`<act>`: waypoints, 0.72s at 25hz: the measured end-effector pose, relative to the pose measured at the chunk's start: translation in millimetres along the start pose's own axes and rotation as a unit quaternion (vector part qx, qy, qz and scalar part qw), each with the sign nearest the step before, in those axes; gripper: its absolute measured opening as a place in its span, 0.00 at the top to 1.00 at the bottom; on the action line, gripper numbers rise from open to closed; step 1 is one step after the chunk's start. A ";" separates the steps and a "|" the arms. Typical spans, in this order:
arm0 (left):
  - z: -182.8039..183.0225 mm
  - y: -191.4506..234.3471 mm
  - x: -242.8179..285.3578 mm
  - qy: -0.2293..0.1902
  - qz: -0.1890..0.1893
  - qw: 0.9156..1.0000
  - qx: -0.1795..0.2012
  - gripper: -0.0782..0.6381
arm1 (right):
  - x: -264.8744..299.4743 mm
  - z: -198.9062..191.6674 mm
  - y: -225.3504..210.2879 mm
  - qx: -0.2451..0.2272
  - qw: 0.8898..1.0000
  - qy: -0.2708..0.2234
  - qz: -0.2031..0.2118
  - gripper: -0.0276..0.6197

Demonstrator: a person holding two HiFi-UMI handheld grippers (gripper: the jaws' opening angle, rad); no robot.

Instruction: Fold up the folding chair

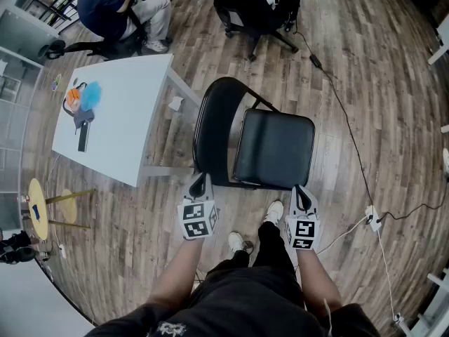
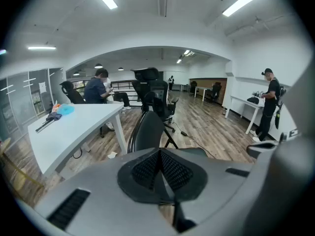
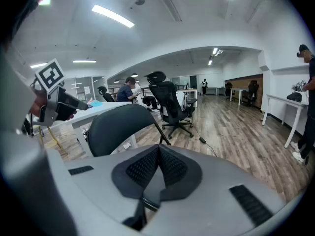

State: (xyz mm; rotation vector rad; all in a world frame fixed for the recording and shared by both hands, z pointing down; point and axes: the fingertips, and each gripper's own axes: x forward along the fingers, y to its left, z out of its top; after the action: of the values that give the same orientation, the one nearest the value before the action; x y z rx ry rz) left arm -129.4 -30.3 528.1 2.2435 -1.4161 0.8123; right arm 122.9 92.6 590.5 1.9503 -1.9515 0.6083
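Note:
The black folding chair [image 1: 273,149] stands unfolded on the wood floor, seat flat, with its rounded backrest [image 1: 214,128] on the left in the head view. My left gripper [image 1: 200,182] hovers by the seat's near left corner, and its jaws are shut with nothing between them. My right gripper [image 1: 302,192] hovers by the near right corner, also shut and empty. Neither visibly touches the chair. In the left gripper view the shut pads [image 2: 147,170] sit below the backrest [image 2: 147,132]. In the right gripper view the closed pads [image 3: 172,167] sit below the backrest [image 3: 118,127].
A white table [image 1: 133,139] stands left of the chair with small items [image 1: 83,98] on it. A black office chair [image 1: 256,5] and a seated person [image 1: 116,9] are farther off. A cable [image 1: 351,139] runs to a power strip [image 1: 372,220]. My shoes [image 1: 238,243] are just behind the chair.

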 end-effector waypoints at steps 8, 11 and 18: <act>20.7 36.7 47.6 0.030 0.108 0.993 0.031 0.88 | 74.3 -70.0 -73.6 0.046 0.995 0.084 0.017 0.94; 25.6 47.3 61.7 0.049 0.134 0.989 0.048 0.88 | 97.1 -101.8 -94.8 0.077 0.990 0.118 0.027 0.93; 13.7 57.9 96.7 0.106 0.103 0.988 0.038 0.58 | 136.8 -178.5 -138.0 0.187 0.964 0.187 0.030 0.61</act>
State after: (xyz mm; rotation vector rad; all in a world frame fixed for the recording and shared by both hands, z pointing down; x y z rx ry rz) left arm -145.9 -130.1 579.6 2.0160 -1.5526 1.1528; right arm 244.3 67.4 823.4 1.8047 -1.7529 1.3377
